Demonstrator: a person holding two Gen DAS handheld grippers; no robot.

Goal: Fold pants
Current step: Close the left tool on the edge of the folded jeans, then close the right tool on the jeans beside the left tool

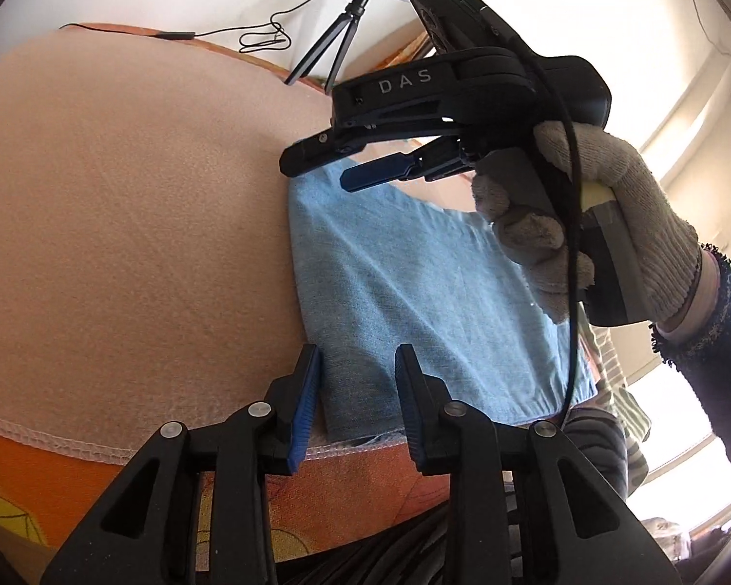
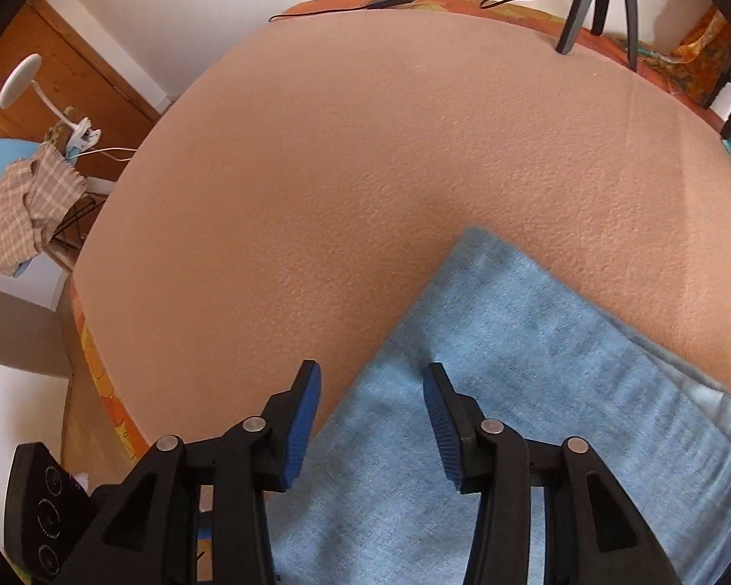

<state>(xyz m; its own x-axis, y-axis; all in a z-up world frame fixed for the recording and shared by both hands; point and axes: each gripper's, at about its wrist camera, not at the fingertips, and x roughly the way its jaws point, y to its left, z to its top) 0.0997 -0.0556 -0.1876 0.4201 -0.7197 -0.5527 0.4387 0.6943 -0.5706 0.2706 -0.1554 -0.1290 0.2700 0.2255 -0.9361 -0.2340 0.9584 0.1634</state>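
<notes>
We see the pants (image 1: 438,302) lying folded flat on the peach-covered table (image 1: 122,243). Our left gripper (image 1: 358,399) hangs over their near edge, its fingers (image 1: 307,404) parted with the cloth's corner below and between them, pressing on nothing. Our right gripper (image 2: 370,419), in a gloved hand (image 1: 609,224), points down over the far corner, fingers (image 2: 299,434) released and spread, one pad over bare table, the other over denim.
</notes>
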